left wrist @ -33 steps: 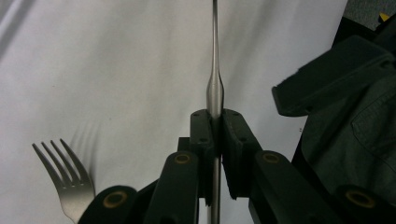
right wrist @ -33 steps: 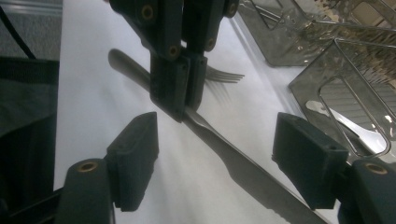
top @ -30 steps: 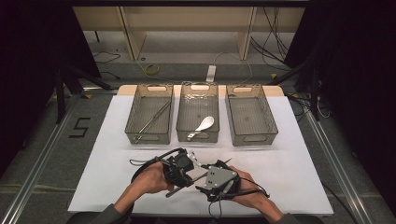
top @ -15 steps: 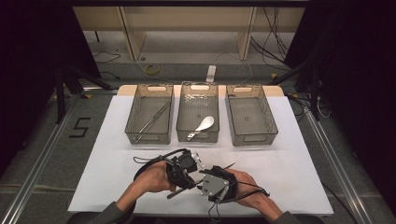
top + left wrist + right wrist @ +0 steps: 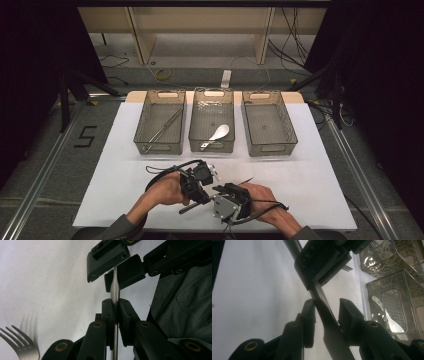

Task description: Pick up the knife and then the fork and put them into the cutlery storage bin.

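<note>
A white table [image 5: 310, 185] runs across the high view, with three clear mesh bins in a row along its far half. The left bin [image 5: 161, 121] holds a pair of long metal sticks. The middle bin [image 5: 212, 120] holds a white spoon [image 5: 217, 135]. The right bin [image 5: 268, 122] shows only its mesh floor.

At the near edge, a person's two forearms come in from the bottom and meet just in front of the middle bin. The left gripper [image 5: 204, 176] and the right gripper [image 5: 231, 192] sit close together, almost touching, above the white surface.

Between them is a slim metal utensil [image 5: 115, 290], held off the table. In the left gripper view, the left gripper's black jaws are clamped tight on the narrow shaft, which runs straight up to the right gripper's pads beyond. In the right gripper view, the right gripper's jaws have just been closing around the utensil's wider handle [image 5: 329, 322]; one pad meets the handle, while a gap shows at the other pad.

A fork [image 5: 21, 345] lies on the table, at the lower left corner of the left gripper view.
</note>
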A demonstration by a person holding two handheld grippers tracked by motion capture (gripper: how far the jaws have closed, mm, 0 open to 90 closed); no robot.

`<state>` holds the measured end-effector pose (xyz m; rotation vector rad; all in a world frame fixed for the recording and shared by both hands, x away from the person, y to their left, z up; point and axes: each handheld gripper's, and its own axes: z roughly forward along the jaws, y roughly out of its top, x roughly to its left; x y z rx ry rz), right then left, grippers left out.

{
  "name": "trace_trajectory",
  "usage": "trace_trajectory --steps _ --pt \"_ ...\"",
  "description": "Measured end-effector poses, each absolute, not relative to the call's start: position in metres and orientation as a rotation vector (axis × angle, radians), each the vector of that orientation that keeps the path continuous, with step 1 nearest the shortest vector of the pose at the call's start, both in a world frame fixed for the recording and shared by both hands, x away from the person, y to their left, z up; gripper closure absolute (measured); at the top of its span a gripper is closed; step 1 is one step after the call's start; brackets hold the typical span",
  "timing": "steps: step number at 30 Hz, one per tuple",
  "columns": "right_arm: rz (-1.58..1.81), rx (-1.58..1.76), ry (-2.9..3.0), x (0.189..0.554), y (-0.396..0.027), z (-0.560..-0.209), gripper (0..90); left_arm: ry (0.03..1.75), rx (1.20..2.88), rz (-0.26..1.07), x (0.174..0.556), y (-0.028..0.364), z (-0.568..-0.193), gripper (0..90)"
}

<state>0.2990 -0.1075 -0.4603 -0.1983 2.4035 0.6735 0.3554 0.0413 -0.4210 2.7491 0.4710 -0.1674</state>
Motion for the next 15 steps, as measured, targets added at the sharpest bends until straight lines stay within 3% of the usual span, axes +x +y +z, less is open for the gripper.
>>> trace_trajectory --steps 6,11,15 --pt "0.608 -0.298 2.396 0.2970 -0.1066 -0.4646 75.0 0.466 2.757 -0.174 0.3554 0.0394 -0.4248 82.6" --pt "0.550 -0.358 2.418 0.2950 -0.1054 -0.4696 87.1 0.455 2.741 -0.178 0.3548 0.0402 -0.4230 79.8" --pt "0.560 -0.356 2.423 0.2969 -0.1070 -0.4688 87.9 0.461 2.726 -0.174 0.3545 0.0415 -0.4211 79.6"
